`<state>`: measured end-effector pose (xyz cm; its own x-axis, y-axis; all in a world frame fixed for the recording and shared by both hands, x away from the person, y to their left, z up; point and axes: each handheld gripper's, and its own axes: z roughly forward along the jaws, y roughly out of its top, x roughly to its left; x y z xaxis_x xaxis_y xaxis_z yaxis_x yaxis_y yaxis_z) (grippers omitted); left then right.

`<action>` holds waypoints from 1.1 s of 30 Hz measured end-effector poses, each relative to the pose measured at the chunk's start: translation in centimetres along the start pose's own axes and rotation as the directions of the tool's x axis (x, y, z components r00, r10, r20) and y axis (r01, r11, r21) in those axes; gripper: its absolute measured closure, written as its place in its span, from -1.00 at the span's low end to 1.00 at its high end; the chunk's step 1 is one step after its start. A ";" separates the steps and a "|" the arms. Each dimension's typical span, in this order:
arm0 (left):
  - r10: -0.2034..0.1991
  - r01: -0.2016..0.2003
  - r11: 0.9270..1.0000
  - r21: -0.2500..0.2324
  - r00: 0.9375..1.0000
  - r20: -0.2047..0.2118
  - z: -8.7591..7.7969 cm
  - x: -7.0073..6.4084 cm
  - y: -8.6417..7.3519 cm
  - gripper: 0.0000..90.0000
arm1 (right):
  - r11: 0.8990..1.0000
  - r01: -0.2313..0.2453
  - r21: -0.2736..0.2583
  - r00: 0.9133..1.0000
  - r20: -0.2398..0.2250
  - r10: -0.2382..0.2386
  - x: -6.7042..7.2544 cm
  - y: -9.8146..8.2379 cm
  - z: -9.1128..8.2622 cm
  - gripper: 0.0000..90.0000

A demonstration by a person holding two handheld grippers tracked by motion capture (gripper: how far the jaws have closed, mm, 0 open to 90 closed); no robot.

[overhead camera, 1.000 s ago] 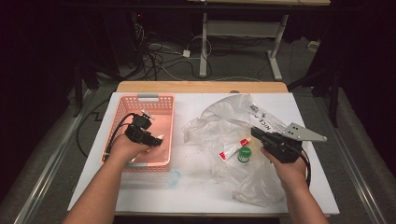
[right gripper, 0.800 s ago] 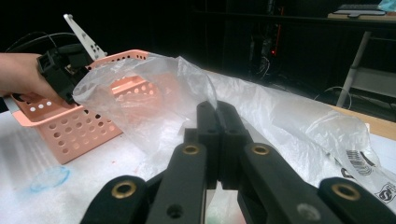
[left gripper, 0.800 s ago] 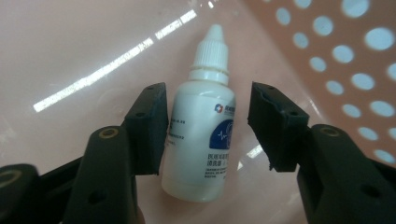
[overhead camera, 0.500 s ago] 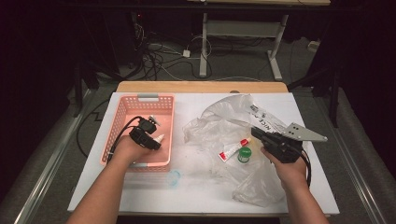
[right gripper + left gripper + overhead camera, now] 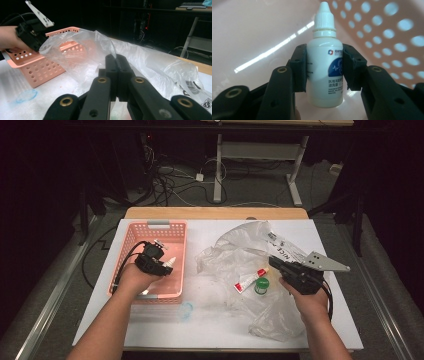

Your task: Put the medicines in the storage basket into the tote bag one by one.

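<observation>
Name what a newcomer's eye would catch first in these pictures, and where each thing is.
A white dropper bottle sits clamped in the left tool, inside the pink basket at the table's left. To its right sprawls a crumpled clear plastic bag, its film pinched in the shut right tool.

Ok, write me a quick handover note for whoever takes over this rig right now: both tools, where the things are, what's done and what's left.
Left tool: shut on the white dropper bottle, held inside the pink basket, just above its floor; the jaws have just been closing on it.
Right tool: shut on a fold of the clear plastic bag, holding it in place on the white table.
Still at the bag: a red and white tube and a green-capped item.
Done: bottle brought to the basket.
Left: probably release the bottle there, then likely fetch the tube and the green-capped item.
</observation>
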<state>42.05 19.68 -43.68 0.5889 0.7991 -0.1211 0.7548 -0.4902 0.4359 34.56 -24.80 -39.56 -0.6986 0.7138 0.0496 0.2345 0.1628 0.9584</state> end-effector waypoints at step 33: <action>0.079 -0.032 0.876 -0.481 0.994 0.077 -4.7 -6.8 -5.8 0.28 | 1.000 0.010 0.005 1.000 -0.002 -0.010 0.3 0.0 0.1 1.00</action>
<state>32.32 18.77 -41.24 0.6668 0.7290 -0.1546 0.5037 -0.2880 0.8145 34.39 -24.50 -39.58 -0.7024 0.7106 0.0410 0.2309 0.1730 0.9575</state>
